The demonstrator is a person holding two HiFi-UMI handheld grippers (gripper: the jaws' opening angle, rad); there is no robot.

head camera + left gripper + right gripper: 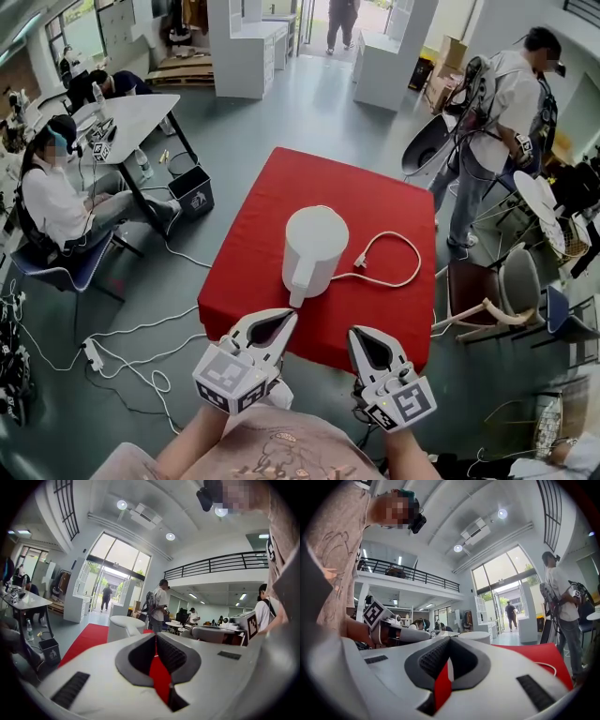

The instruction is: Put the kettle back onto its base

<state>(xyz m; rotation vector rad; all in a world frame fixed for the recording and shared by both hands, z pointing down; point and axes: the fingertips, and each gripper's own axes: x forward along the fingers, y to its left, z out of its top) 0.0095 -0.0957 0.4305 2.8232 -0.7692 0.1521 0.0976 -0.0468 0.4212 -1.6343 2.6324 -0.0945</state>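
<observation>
**Worktop**: it has a red cover and carries one white kettle, upright near the middle. The kettle's projecting part, a handle as best I can tell, is turned toward the operator's edge.

**Cord:** a white cord comes out from under the kettle's right side. It loops across the cloth and ends in a loose plug just beside the kettle.

**Base:** no separate base is visible. Since the cord starts beneath the kettle, I judge the base lies hidden there and the kettle is already seated.

**Left tool**: it sits at the near edge, short of the kettle. Its tips are pressed together with nothing between them.

**Right tool**: it sits alongside, likewise closed and empty. Its own view shows the tips meeting, with only red cloth behind the recess.

**Assessment:** both tools are low, level and clear of the kettle. That suits either a finished placement or a stand-off position. The seating cannot be confirmed from above.
</observation>
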